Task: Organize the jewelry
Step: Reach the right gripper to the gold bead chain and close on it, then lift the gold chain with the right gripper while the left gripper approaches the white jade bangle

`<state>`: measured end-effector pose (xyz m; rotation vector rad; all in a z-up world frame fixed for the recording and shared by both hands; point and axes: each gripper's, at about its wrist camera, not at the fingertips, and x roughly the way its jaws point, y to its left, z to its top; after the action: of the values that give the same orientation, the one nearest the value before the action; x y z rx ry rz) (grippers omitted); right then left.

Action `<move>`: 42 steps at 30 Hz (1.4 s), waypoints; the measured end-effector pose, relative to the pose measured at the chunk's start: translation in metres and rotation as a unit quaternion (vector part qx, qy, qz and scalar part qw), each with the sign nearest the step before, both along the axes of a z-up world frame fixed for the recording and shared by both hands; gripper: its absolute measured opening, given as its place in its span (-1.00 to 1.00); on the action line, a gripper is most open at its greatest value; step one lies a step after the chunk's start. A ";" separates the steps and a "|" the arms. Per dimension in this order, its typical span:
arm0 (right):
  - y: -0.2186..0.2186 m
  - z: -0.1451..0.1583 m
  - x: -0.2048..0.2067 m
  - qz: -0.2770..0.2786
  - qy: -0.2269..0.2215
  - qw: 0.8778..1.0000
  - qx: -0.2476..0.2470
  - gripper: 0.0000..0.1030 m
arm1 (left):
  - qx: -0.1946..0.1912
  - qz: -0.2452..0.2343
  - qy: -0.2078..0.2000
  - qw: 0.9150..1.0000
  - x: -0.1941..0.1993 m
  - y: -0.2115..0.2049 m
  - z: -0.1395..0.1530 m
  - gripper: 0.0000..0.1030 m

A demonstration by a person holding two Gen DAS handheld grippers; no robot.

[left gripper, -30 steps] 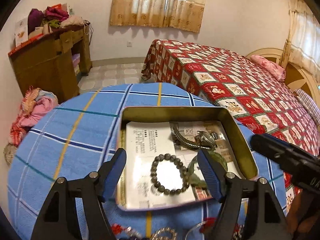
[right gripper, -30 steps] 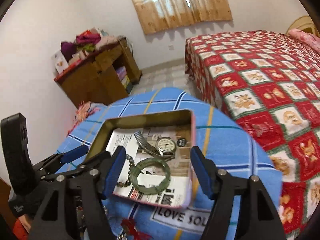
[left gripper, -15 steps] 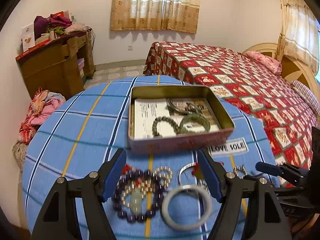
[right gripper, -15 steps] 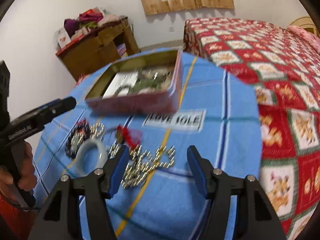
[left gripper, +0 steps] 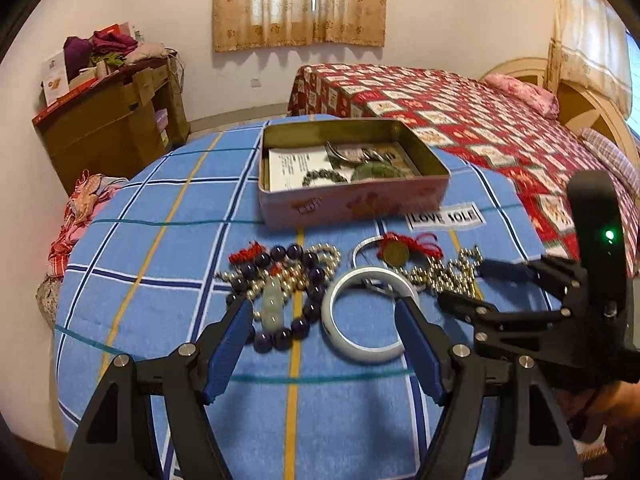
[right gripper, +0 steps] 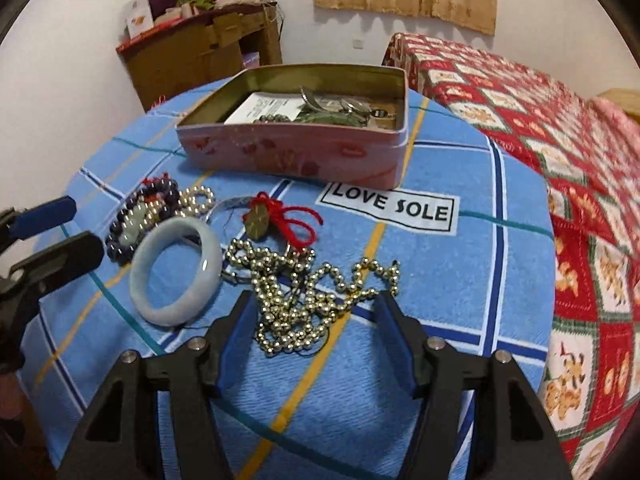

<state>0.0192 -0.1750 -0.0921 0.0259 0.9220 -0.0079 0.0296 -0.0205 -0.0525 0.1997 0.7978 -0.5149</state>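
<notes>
On the blue checked counter (left gripper: 168,280) in front of me, loose jewelry lies in a cluster just short of a pink tin box (left gripper: 352,200) that already holds a dark bead bracelet, a green bangle and a watch. My left claw (left gripper: 324,344) hangs low over the near side of the cluster with its blue fingers wide apart, holding and touching nothing; a pale jade bangle (left gripper: 366,316) lies flat between the fingertips, with a purple bead bracelet (left gripper: 280,300) and its pale pendant just beside the left finger. My right claw (right gripper: 316,340) is spread just as wide and also empty, straddling the near end of a tangled gold bead chain (right gripper: 304,296). Beyond the chain sits a brass coin on red cord (right gripper: 280,216). I judge this to be the start of another pick: several pieces are in the tin, at least four are still out. Next, each claw probably needs to drop until the fingertips meet the cloth, then close. The bangle is smooth and may slip; the chain may trail or snag its neighbours.
</notes>
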 end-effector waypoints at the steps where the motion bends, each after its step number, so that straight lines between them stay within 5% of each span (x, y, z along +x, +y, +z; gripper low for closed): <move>1: 0.001 0.000 -0.001 0.000 0.000 1.000 -0.011 -0.02 | 0.002 -0.006 0.000 1.000 -0.002 -0.002 -0.001 0.43; 6: -0.016 0.002 -0.005 -0.014 0.006 1.000 0.005 -0.76 | 0.007 -0.025 0.006 1.000 -0.009 -0.008 -0.007 0.43; 13: -0.059 0.032 -0.035 -0.064 -0.037 0.991 0.108 -0.77 | 0.008 -0.055 0.004 0.998 -0.015 -0.019 -0.008 0.43; 21: -0.085 0.057 -0.049 -0.061 -0.073 0.976 0.195 -0.82 | 0.000 -0.069 0.012 0.998 -0.015 -0.027 -0.009 0.43; 27: -0.086 0.055 -0.050 -0.049 -0.077 0.984 0.156 -0.65 | 0.010 -0.076 0.013 0.997 -0.018 -0.033 -0.014 0.43; 31: -0.072 0.035 -0.042 -0.027 -0.039 0.991 0.127 0.10 | 0.010 -0.076 0.020 0.997 -0.016 -0.035 -0.018 0.43; 32: -0.069 0.031 -0.041 -0.023 -0.034 0.992 0.115 0.14 | 0.011 -0.076 0.020 0.997 -0.015 -0.035 -0.018 0.43; 38: -0.040 0.009 -0.033 0.010 -0.025 0.999 -0.030 0.10 | 0.011 -0.077 0.025 0.997 -0.015 -0.035 -0.021 0.43; 40: -0.026 0.004 -0.035 0.033 -0.026 0.994 -0.101 -0.40 | 0.007 -0.077 0.029 0.997 -0.014 -0.034 -0.022 0.43; 42: -0.021 0.005 -0.037 0.045 -0.026 0.991 -0.127 -0.69 | 0.003 -0.078 0.031 0.996 -0.013 -0.033 -0.022 0.43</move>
<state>-0.0181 -0.1960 -0.0871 -0.2512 0.8639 -0.0412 0.0166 -0.0535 -0.0747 0.2541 0.8488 -0.6693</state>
